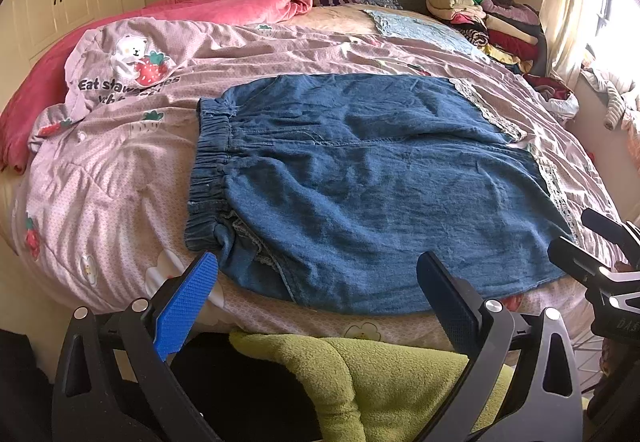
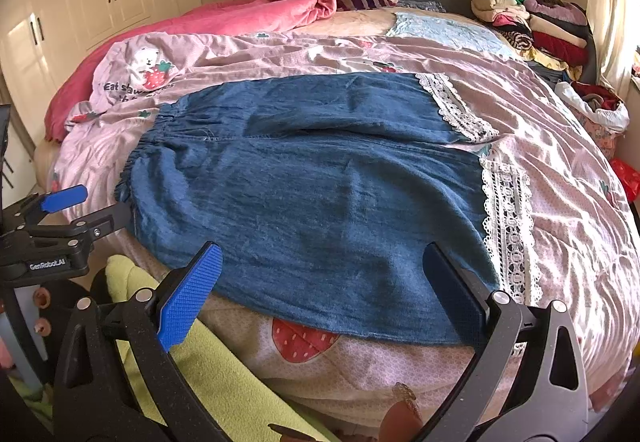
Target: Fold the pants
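The pants (image 1: 360, 178) lie flat across the middle of both views, spread sideways on a pink quilt (image 1: 120, 170). Their elastic waistband (image 1: 212, 162) sits at centre left of the left wrist view, and the lace-trimmed cuffs (image 2: 504, 226) end at centre right of the right wrist view. The two legs lie side by side, the far one higher in the frame, with a seam line running between them. The near hem runs along the lower middle of each view, close to the edge of the bed, where a strawberry print (image 2: 300, 338) shows just below the denim.

The left gripper (image 1: 316, 282) hangs at the bottom of its view with its jaws spread wide, holding nothing, its tips over the near hem by the waistband corner. The right gripper (image 2: 320, 278) is likewise wide apart and empty, its tips above the near hem toward the cuff end. Whether either pad touches the cloth cannot be told.

Bare quilt surrounds the pants to the left, right and beyond. A pink blanket (image 1: 224, 8) fills the upper left, and a stack of clothes (image 1: 484, 22) the upper right, both well apart from the pants. Green fleece (image 1: 360, 374) sits at the bottom, below the bed edge.
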A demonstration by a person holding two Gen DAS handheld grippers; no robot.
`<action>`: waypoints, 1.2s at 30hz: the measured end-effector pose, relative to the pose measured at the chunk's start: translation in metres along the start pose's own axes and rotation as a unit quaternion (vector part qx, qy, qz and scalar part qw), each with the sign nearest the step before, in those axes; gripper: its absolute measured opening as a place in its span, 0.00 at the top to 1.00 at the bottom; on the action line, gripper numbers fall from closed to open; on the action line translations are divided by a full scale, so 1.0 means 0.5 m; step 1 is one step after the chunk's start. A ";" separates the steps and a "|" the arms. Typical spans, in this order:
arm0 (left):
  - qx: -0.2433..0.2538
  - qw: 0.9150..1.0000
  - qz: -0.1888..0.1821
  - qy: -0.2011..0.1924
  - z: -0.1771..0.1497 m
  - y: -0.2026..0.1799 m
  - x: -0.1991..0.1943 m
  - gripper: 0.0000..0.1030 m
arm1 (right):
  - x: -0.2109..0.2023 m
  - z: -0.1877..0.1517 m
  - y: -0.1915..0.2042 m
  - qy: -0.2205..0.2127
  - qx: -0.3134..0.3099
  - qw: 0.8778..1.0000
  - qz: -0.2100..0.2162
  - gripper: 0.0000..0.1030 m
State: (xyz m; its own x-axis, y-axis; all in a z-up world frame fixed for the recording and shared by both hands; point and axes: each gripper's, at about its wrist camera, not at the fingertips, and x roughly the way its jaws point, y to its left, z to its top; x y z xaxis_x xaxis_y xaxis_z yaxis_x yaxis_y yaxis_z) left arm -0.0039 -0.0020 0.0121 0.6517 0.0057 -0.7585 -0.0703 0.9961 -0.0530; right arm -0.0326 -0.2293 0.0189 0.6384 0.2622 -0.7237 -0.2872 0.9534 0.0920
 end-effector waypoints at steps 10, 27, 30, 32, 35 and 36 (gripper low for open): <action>-0.002 1.000 0.002 0.002 -0.002 0.004 0.006 0.04 | 0.004 0.004 0.002 0.000 -0.003 1.000 0.001 0.08; -0.034 0.999 0.041 0.012 0.082 0.094 0.074 0.04 | 0.092 0.143 0.040 -0.023 -0.047 0.998 0.019 0.08; -0.038 0.998 0.045 0.016 0.100 0.106 0.089 0.04 | 0.114 0.166 0.044 -0.025 -0.052 0.998 0.024 0.08; -0.042 0.998 0.044 0.017 0.111 0.113 0.096 0.04 | 0.128 0.179 0.047 -0.023 -0.056 0.998 0.029 0.08; -0.048 0.998 0.035 0.018 0.130 0.129 0.109 0.04 | 0.154 0.203 0.049 -0.021 -0.058 0.997 0.037 0.08; -0.050 0.998 0.030 0.018 0.139 0.135 0.115 0.04 | 0.160 0.210 0.050 -0.021 -0.060 0.997 0.037 0.08</action>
State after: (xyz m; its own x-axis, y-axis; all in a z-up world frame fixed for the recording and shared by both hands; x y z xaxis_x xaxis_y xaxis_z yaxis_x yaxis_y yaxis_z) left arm 0.0811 0.0715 0.0103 0.6166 0.0592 -0.7851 -0.1835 0.9805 -0.0703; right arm 0.0864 -0.1689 0.0349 0.6403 0.3394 -0.6891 -0.4169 0.9070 0.0594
